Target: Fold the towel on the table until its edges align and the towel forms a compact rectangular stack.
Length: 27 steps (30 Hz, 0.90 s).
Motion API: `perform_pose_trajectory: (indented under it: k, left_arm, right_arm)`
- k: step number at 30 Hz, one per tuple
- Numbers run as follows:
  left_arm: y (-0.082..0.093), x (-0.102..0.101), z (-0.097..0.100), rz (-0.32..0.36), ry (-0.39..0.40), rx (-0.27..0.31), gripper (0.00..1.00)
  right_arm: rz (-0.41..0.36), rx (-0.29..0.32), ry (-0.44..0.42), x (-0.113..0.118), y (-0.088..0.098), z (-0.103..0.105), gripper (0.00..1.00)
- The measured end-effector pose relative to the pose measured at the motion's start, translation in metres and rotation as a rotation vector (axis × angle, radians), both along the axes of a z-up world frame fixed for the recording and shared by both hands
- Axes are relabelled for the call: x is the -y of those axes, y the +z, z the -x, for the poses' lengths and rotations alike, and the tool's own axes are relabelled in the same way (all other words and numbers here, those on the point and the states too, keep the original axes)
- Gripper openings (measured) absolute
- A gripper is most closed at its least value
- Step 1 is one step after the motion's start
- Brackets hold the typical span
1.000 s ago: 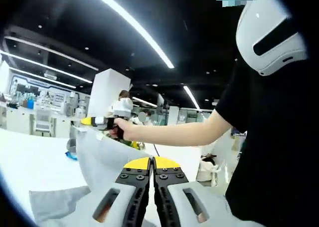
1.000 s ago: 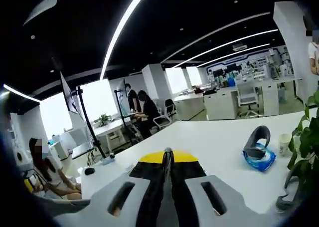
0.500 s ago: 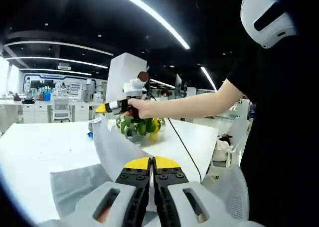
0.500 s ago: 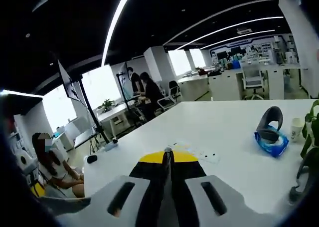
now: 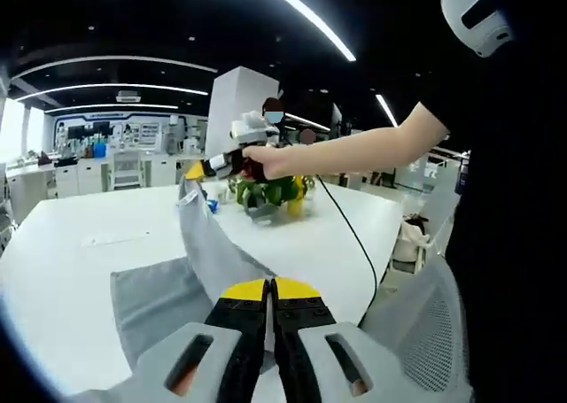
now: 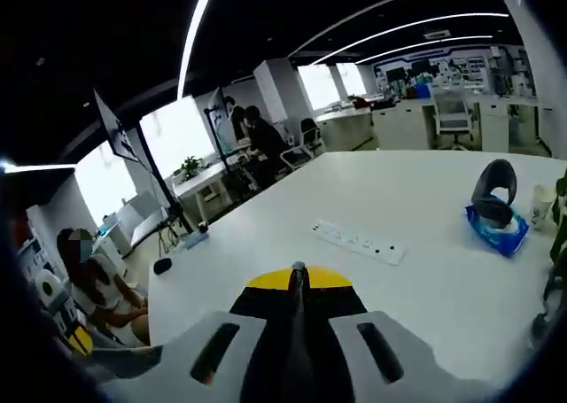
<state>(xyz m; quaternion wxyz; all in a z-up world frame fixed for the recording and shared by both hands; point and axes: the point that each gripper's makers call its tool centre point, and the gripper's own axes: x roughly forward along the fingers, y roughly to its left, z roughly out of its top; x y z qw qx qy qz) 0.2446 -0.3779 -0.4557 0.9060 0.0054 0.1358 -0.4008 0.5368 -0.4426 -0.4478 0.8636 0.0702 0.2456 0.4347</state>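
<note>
A grey towel [image 5: 155, 292] lies partly on the white table [image 5: 62, 270]. One edge of it rises in a taut strip to my right gripper [image 5: 197, 170], which a person's hand holds up over the table, shut on the towel's corner. The strip's near end runs in between my left gripper's [image 5: 268, 288] yellow-tipped jaws, which are closed on it at the bottom of the left gripper view. In the right gripper view my right gripper [image 6: 299, 275] has its jaws pressed together, with a sliver of grey cloth at the tips.
A potted plant [image 5: 266, 193] and a black cable [image 5: 347, 236] are on the table's far right, and a mesh chair [image 5: 425, 323] is at its near edge. A power strip [image 6: 359, 241], a blue packet [image 6: 498, 221] and a cup [image 6: 540, 206] lie ahead. People sit at the left [image 6: 97, 288].
Both views have tipped down toward the table, so more of the towel and the table shows. The power strip has come into the right gripper view. Both grippers keep hold of the towel.
</note>
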Motion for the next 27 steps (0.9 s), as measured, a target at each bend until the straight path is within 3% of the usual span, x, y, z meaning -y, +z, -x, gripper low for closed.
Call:
perform_pose_trajectory:
  k: [12, 17, 24, 25, 27]
  left_arm:
    - [-0.019, -0.024, 0.005, -0.008, 0.06, -0.054, 0.0]
    - [-0.028, -0.032, 0.007, -0.026, 0.079, -0.073, 0.0]
    - [-0.034, -0.046, 0.006, -0.115, 0.096, -0.079, 0.0]
    - [-0.032, -0.047, 0.007, -0.104, 0.092, -0.082, 0.0]
    - [-0.018, -0.043, 0.009, 0.032, 0.088, -0.092, 0.0]
  right_arm:
    - [-0.017, -0.092, 0.03, -0.026, -0.023, -0.005, 0.0]
    - [-0.072, -0.165, 0.018, -0.037, -0.032, -0.015, 0.0]
    - [-0.091, -0.203, 0.011, -0.049, -0.042, -0.02, 0.0]
    - [-0.103, -0.21, 0.012, -0.052, -0.041, -0.021, 0.0]
    - [-0.132, -0.205, 0.018, -0.054, -0.035, -0.023, 0.0]
